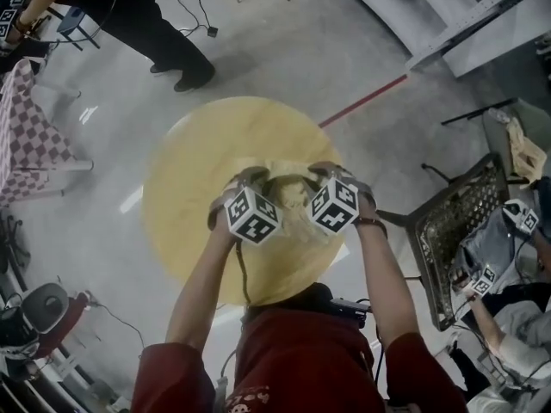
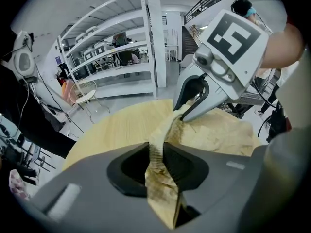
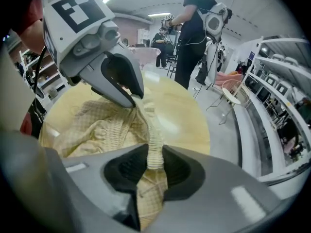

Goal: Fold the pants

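Pants of pale yellow checked cloth are caught by their ribbed elastic waistband, and both pairs of jaws are pressed onto that band with a fold of cloth spilling out below each. In the left gripper view the left gripper pinches the band edge-on. From there the band runs in a short, fairly straight line up to the tip of the other gripper. The right gripper view mirrors this: the right gripper nips the band, which leads across to the left one. The two grips sit near each other on the waist, so only a short stretch of band spans between them. This looks like a hold meant to control the top edge while the rest of the garment trails. Beyond the jaws the legs and seat lie bunched and wrinkled on the round yellow tabletop, on the side nearer the person, not yet spread flat. From the head view both grippers point steeply down over that heap, side by side, with the marker cubes facing up. Judging by this, the fold itself has not begun, and the cloth would first need drawing out smooth, probably by parting the two grips along the waist. A standing person and a chair are well beyond the tabletop.
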`<action>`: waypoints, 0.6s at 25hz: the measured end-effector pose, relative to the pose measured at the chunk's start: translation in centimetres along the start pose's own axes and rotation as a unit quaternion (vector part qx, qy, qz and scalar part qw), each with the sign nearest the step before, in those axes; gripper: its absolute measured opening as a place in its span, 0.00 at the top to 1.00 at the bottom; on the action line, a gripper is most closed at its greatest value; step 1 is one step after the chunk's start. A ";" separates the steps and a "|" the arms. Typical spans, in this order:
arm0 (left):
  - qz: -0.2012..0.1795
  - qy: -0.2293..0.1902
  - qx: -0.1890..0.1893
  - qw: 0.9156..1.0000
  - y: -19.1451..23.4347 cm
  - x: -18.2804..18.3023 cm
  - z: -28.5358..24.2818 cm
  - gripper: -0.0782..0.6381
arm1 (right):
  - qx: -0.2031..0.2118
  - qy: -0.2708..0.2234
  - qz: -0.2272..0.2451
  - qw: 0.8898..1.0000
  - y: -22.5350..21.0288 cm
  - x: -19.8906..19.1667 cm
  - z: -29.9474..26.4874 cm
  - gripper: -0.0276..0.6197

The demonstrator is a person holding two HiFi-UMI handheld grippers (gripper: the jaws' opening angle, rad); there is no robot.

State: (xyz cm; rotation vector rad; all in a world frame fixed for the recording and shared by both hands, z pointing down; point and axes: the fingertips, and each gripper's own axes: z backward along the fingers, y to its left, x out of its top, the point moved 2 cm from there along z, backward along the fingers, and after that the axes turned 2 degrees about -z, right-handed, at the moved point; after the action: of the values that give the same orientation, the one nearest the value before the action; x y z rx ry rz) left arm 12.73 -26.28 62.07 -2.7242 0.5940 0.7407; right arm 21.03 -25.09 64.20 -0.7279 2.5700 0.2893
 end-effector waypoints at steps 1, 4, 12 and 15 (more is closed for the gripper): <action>0.002 0.000 0.001 1.000 0.0 0.0 -0.2 0.75 | 0.000 0.005 -0.001 1.000 -0.1 -0.2 -0.4 0.82; 0.004 -0.004 0.005 1.000 0.2 0.2 -0.5 0.74 | -0.008 0.018 -0.001 1.000 -0.2 -0.6 -1.1 0.81; 0.000 -0.021 0.033 0.999 1.3 0.5 0.2 0.67 | -0.055 -0.010 -0.030 0.998 -1.8 0.3 0.3 0.78; -0.002 -0.025 0.046 0.999 1.8 0.6 0.2 0.66 | -0.071 -0.010 -0.023 0.997 -2.3 0.4 0.0 0.78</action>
State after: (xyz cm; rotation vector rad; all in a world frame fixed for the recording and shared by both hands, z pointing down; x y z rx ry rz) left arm 12.35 -28.04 61.32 -2.6147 0.5973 0.7587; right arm 21.97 -27.21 63.77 -0.8293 2.5290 0.4659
